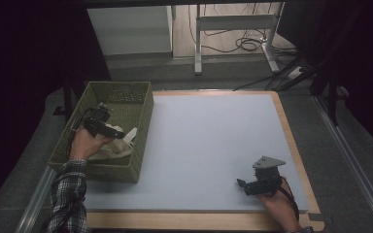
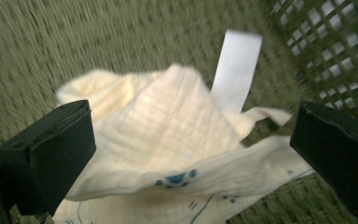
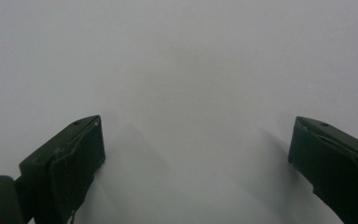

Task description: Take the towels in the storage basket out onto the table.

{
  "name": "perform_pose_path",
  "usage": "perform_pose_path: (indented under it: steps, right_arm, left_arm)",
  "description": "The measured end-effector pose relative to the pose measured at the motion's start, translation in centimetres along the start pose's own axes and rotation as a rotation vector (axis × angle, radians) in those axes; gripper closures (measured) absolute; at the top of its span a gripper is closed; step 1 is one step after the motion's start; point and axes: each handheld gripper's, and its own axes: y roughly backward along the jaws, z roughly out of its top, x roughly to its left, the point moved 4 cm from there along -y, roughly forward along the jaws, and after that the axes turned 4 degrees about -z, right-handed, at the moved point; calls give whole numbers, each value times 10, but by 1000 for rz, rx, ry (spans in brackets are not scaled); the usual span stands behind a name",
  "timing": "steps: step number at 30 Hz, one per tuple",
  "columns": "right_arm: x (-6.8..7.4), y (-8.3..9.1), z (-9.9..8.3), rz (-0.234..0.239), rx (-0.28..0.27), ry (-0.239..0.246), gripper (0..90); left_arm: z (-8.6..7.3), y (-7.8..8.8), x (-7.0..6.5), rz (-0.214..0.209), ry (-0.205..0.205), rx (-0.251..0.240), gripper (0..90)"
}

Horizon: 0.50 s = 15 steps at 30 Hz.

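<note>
Near the tabletop's front right corner the right gripper rests with jaws wide and empty. Farther off, at the left edge, the left gripper hangs wide open over the cream cloth inside the green basket.

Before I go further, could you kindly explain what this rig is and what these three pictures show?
A person holds a two-jaw gripper in each hand at a table. The high view looks down from above; the other two pictures come from cameras riding on the grippers, looking out between their black jaws. The left gripper is inside a green basket, its jaws open on either side of a cream cloth with a white tag; nothing is gripped yet. The right gripper rests open over the bare grey tabletop, holding nothing.
</note>
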Motion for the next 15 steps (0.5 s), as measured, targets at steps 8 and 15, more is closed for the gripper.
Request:
perform_pose_path:
  steps: [8,15]
  right_arm:
    - [0,0,0,-1,0,0,37]
    - [0,0,0,-1,0,1,37]
  left_arm:
    - [-8,-26,9,-22,55,141,11]
    - [-12,-40,5,-21,36,251,110]
